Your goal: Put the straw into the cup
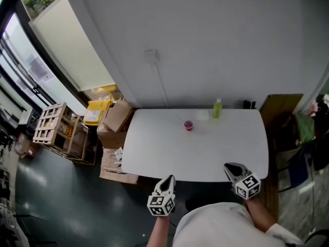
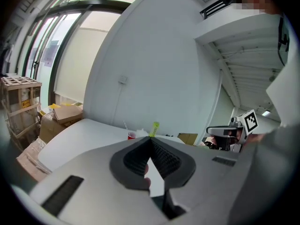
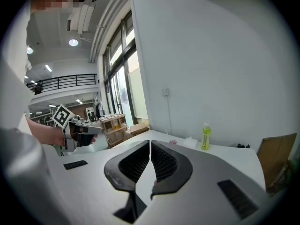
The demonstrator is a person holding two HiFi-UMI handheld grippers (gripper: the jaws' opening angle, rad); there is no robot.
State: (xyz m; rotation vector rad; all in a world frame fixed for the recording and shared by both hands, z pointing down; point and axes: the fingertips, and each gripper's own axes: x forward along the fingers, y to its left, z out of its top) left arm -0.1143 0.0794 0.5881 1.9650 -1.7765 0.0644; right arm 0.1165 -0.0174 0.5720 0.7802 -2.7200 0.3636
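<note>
We held the left gripper [image 1: 169, 179] and right gripper [image 1: 229, 166] at the near edge of the white rounded table [image 1: 154, 156], each with jaws pressed together on nothing. The small red cup [image 1: 188, 125] stood far across, the thin pale straw [image 1: 179, 119] touching or just beside it. We judged it best to reach over first, opening one gripper only above the straw.

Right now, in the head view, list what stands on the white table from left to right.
red cup → white crumpled paper → green bottle
</note>
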